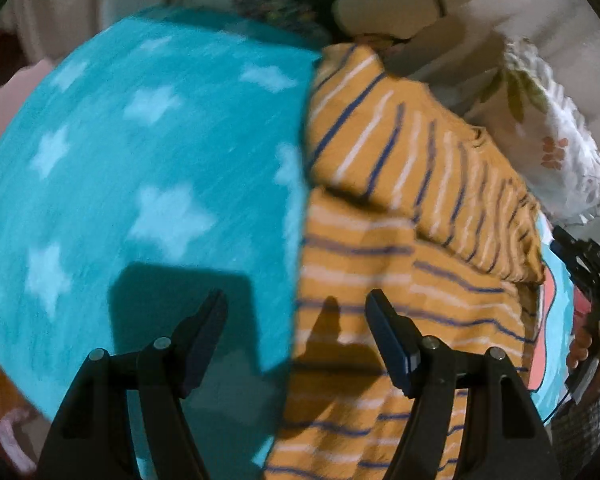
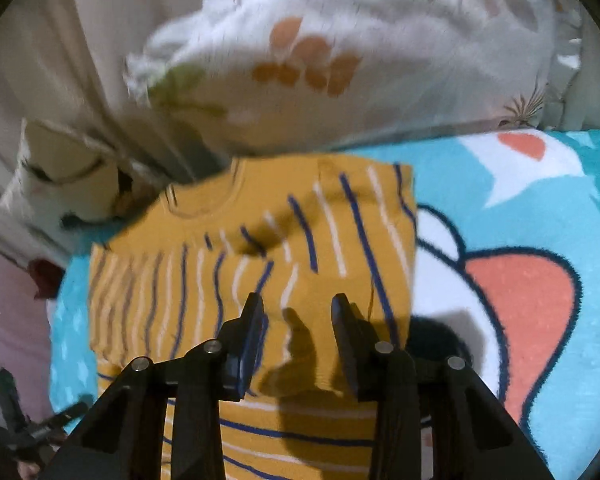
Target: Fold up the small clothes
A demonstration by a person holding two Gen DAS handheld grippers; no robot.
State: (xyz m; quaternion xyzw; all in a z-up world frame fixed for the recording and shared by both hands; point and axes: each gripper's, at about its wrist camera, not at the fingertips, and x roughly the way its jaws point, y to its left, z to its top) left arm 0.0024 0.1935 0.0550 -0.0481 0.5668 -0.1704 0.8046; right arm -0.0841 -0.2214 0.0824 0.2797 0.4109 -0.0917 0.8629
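A small mustard-yellow top with blue and white stripes [image 1: 400, 208] lies partly folded on a turquoise blanket with white stars [image 1: 140, 168]. My left gripper [image 1: 296, 300] is open and empty, just above the top's left edge where it meets the blanket. In the right wrist view the same top [image 2: 260, 248] lies with its neckline at the far end and a sleeve folded over. My right gripper [image 2: 296, 304] is open and empty over the top's near part. The right gripper also shows at the right edge of the left wrist view [image 1: 592, 272].
A white pillow with orange and green flower print [image 2: 340, 72] lies just beyond the top. The blanket carries a cartoon face in white and coral [image 2: 520, 288] to the right. Pink fabric [image 2: 4, 300] lies at the left.
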